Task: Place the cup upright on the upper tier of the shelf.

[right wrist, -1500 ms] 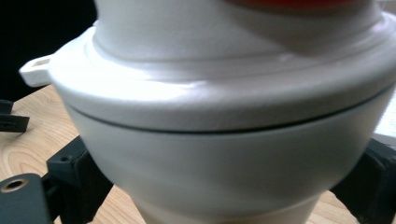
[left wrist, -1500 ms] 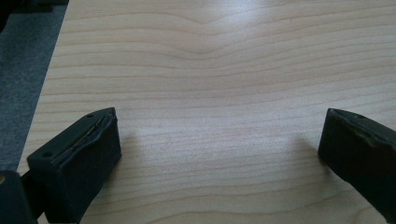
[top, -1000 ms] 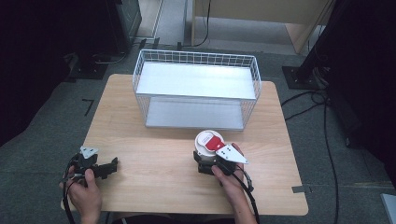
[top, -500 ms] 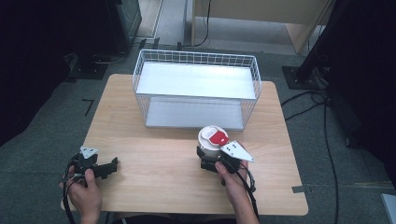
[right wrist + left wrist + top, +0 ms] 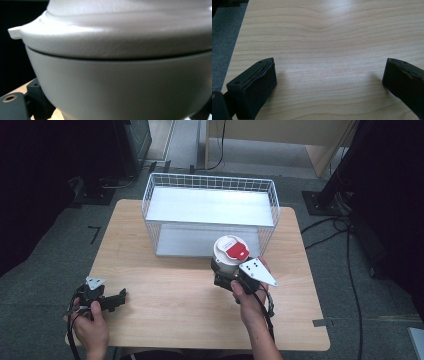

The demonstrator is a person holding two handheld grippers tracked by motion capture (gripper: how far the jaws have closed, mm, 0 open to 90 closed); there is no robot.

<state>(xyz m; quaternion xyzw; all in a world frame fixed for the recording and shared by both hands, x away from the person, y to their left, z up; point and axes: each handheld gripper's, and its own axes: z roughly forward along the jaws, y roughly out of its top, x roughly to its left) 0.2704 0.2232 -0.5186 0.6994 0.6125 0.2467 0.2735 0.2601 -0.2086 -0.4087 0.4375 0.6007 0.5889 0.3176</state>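
The right gripper [image 5: 225, 274] is clamped on a round white plastic cup with a white lid and a red label on top [image 5: 230, 252]. In the high view the jaws meet the cup low on its body, and the grey three-cornered plate on the gripper lies just right of the cup, tilted toward the near right. In the right gripper view the cup's pale wall [image 5: 120, 90] and the thick rim of its lid press in very close, with one black jaw showing at the lower left against the cup's side and a sliver of the other at the lower right. The cup stands upright and seems raised a little above the table, though how far cannot be told. It sits near the middle of the table, slightly right, just in front of the near wall of a white wire basket with a pale flat floor [image 5: 150, 200]. The basket stands at the far middle of the light wooden table [image 5: 170, 310].

The left gripper [image 5: 119, 296] sits at the near left corner of the table, held in the person's left hand [image 5: 90, 327], well apart from the cup. In the left gripper view its two black jaws stand wide apart with bare wood grain [image 5: 324, 50] between them, gripping nothing.
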